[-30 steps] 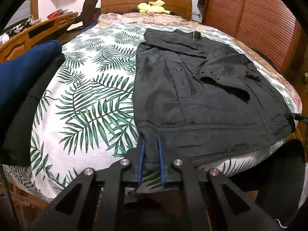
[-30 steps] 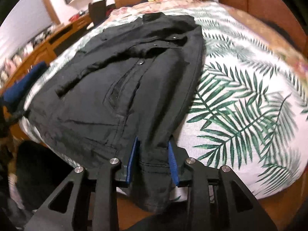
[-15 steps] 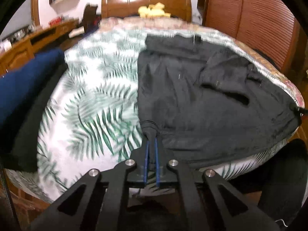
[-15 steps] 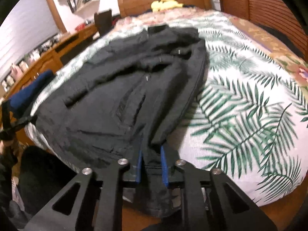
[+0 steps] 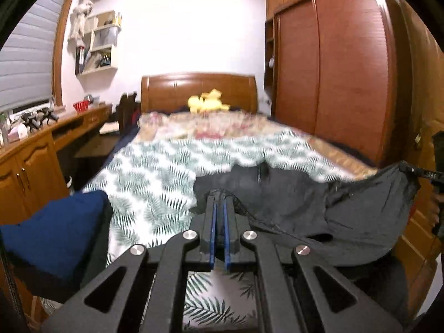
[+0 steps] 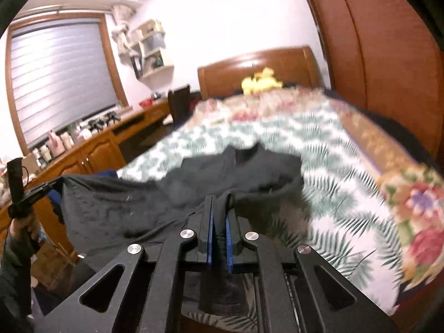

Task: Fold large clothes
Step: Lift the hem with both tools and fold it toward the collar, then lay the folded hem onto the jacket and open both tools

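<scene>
A bed (image 5: 155, 183) with a palm-leaf cover fills the middle of the room, a wooden headboard (image 5: 198, 91) at its far end and a wardrobe (image 5: 347, 77) on the right. Across the near end of the bed a black jacket (image 5: 347, 208) is held up by its hem, its collar end still lying on the cover farther off. The hem is stretched between the two grippers and sags in the middle. The left gripper (image 5: 218, 208) is pinched on the hem's left corner, cloth bunched at its tips. The right gripper (image 6: 219, 208) is pressed together on the right corner, a fold of fabric caught between its blue pads. The step in hand appears to be the bottom-to-top fold. Next, both corners would likely need to be carried evenly toward the collar and laid down without skewing.
</scene>
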Demonstrator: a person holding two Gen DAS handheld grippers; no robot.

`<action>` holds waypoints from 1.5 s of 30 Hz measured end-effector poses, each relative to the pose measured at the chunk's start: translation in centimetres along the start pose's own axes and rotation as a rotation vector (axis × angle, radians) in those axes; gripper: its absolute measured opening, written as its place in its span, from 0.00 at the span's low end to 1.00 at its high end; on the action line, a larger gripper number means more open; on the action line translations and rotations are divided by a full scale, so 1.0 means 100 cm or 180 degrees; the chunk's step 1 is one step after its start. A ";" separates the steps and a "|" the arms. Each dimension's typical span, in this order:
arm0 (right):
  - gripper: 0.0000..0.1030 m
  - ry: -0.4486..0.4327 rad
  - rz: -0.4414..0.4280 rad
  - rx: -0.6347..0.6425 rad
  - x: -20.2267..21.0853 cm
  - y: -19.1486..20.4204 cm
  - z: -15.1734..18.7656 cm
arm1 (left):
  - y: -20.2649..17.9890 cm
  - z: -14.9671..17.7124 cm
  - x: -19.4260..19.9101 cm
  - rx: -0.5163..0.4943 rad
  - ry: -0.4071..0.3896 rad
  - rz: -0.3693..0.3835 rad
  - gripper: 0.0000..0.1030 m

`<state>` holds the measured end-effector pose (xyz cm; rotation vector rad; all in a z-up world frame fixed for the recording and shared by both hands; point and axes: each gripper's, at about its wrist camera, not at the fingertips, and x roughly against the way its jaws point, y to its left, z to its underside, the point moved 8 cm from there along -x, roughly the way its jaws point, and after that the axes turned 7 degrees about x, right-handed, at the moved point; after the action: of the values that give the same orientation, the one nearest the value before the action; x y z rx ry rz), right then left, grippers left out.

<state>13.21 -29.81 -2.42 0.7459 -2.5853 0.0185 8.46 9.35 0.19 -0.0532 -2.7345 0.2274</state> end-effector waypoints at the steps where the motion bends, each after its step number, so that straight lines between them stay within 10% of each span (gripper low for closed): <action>1: 0.04 -0.0051 -0.0003 0.0019 0.010 0.001 -0.007 | 0.000 -0.007 0.009 -0.0008 -0.0054 0.0009 0.01; 12: 0.04 -0.0438 0.0109 0.0324 0.099 0.017 -0.043 | -0.013 -0.024 0.040 -0.0124 -0.0238 0.0037 0.02; 22: 0.05 0.0264 0.0224 -0.0025 -0.048 -0.044 0.028 | -0.004 -0.002 -0.096 0.0160 0.0035 -0.0053 0.02; 32: 0.05 0.0170 0.0587 -0.0056 -0.147 -0.122 -0.015 | 0.016 -0.032 -0.188 0.0302 -0.0185 -0.0089 0.02; 45: 0.05 0.0711 0.0806 0.0164 -0.255 -0.159 -0.012 | 0.038 -0.006 -0.281 0.0369 0.0187 -0.0057 0.02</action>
<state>41.03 -30.42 -13.87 0.4034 -2.4534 0.2340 34.59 11.20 -10.61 -0.0034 -2.6570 0.3730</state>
